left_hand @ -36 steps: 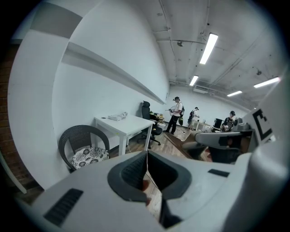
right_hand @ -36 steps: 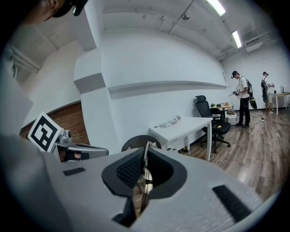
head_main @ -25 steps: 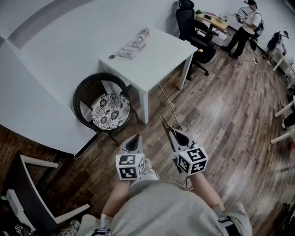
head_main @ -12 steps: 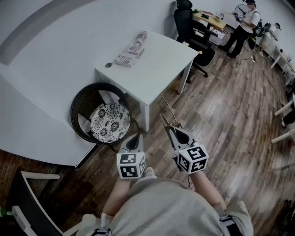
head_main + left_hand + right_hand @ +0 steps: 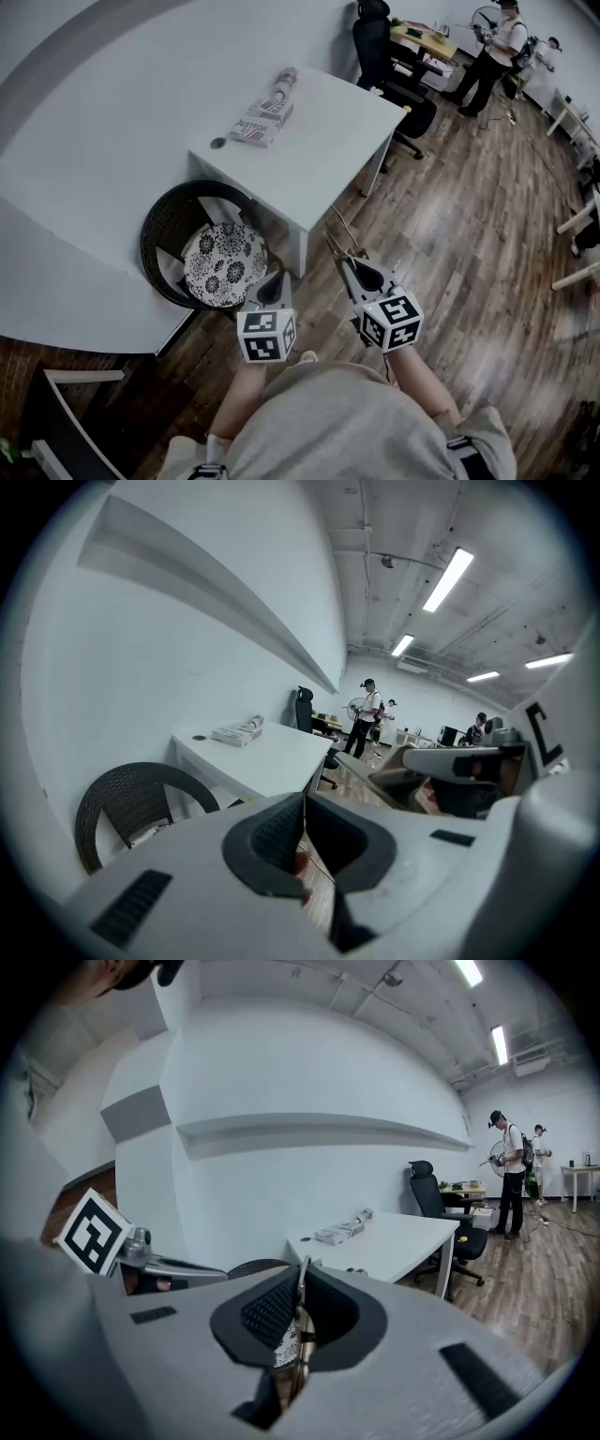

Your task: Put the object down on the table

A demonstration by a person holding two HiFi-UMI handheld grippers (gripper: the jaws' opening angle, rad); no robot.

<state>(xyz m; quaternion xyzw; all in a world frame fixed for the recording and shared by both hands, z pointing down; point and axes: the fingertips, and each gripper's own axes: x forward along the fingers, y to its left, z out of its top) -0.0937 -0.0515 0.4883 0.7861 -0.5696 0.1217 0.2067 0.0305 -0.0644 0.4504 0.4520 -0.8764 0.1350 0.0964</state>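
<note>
Head view best shows one thin strip (image 5: 335, 248) jutting from the clamped fingers of the right gripper (image 5: 348, 267); left gripper (image 5: 274, 279) fingers together.

An office, this was: white table (image 5: 328, 122) at twelve o'clock, black swivel chair (image 5: 377, 42) and cluttered desk (image 5: 433, 39) at one, strip lights (image 5: 450, 577) overhead.

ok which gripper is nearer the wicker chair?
Left. The left gripper is just right of the wicker chair, near its rim; the right gripper, shut on a thin object, is farther right.
</note>
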